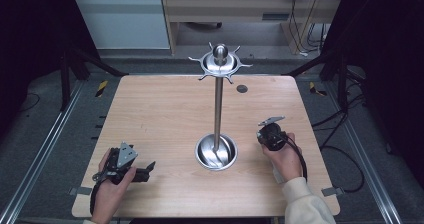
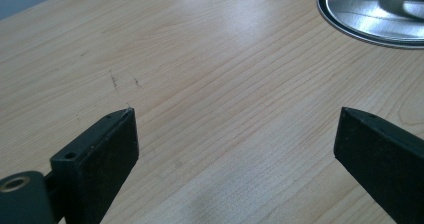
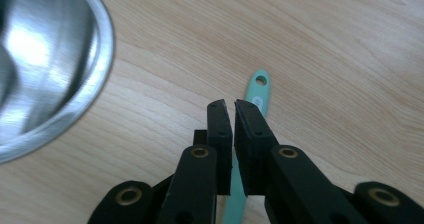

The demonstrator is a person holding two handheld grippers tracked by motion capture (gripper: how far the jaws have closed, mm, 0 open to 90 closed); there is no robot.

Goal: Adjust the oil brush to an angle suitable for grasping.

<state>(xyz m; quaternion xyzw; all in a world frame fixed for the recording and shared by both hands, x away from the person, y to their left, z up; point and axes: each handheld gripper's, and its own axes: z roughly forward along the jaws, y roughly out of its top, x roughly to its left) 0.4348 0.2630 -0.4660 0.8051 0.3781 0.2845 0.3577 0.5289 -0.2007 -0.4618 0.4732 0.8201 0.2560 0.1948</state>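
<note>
On the wooden surface [image 1: 165,109] a steel stand [image 1: 218,104] rises from its round base. Left tongs [image 2: 235,134] gape wide; right tongs [image 3: 233,109] sit nearly closed above a mint-green handle [image 3: 258,90], grip uncertain.

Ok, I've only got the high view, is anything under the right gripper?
Observer: Yes, a mint-green handle with a hole in its end lies on the table, running under the right gripper.
Operator: Is it clamped?
Observer: Cannot tell; the jaws stand almost together, the handle showing in the slit.
Operator: And the left gripper?
Observer: Wide open over bare wood, the stand's steel base just ahead.
</note>
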